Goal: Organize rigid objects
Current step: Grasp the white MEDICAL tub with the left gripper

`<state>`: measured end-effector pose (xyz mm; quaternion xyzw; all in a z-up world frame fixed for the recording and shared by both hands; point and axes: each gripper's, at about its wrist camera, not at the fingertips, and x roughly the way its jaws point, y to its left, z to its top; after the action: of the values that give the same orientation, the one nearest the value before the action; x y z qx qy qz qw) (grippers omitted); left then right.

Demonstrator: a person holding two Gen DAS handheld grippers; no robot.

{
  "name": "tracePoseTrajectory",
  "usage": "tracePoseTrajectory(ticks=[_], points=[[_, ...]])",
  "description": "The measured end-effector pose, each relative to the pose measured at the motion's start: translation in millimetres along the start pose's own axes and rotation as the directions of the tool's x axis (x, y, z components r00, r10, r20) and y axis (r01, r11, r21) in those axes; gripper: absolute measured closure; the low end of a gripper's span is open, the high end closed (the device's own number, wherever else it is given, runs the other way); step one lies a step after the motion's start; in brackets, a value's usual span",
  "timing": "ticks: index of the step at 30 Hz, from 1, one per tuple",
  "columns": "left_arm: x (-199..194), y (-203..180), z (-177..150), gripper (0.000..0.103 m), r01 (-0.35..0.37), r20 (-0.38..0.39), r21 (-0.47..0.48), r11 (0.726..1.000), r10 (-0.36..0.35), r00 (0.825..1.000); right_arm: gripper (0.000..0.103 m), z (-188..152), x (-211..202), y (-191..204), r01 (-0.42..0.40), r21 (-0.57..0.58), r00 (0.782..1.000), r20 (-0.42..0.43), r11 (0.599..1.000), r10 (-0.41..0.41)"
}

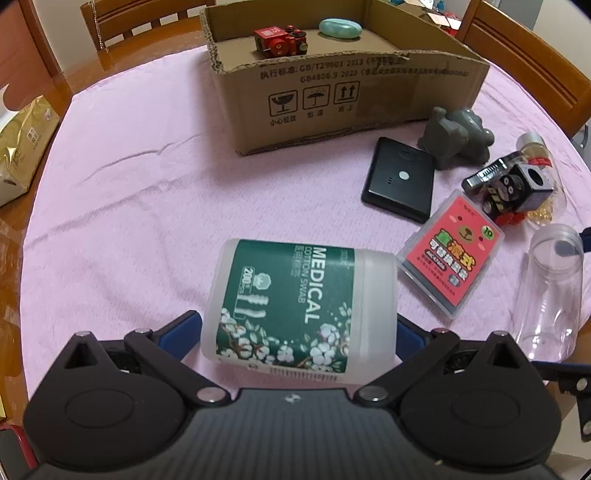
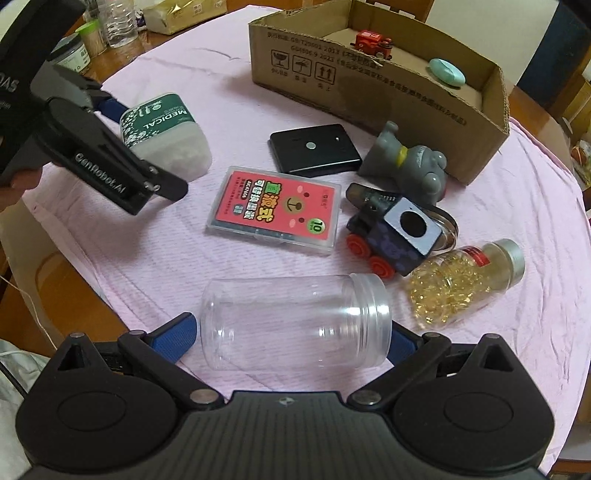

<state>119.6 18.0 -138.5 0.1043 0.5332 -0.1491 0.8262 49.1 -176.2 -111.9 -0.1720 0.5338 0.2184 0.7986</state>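
My left gripper is shut on a cotton swab tub with a green label, gripped across its body above the pink cloth; it also shows in the right wrist view. My right gripper is shut on a clear empty plastic jar lying sideways. A cardboard box at the far side holds a red toy train and a mint oval case.
On the pink cloth lie a black flat device, a pink card case, a grey hippo toy, a black toy train and a capsule bottle. Wooden chairs stand behind the table.
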Motion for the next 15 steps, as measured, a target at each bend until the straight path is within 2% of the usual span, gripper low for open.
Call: tracePoseTrajectory(ticks=[2,6,15], points=[[-0.1,-0.1,0.5,0.001,0.001,0.000,0.004,1.000,-0.001,1.000,0.000,1.0,-0.7,1.5,0.009,-0.005,1.000,-0.003,1.000,-0.009],[-4.3,-3.2,4.4,0.015,0.012,0.002,0.044,0.999,-0.013,1.000,0.000,3.2,-2.7,2.6,0.028,-0.008,0.999,-0.017,1.000,-0.028],[-15.1,-6.7,16.2,0.016,0.005,-0.019,0.122,0.993,-0.002,1.000,0.000,12.6,-1.8,1.1,0.041,0.006,0.998,-0.049,0.999,-0.041]])
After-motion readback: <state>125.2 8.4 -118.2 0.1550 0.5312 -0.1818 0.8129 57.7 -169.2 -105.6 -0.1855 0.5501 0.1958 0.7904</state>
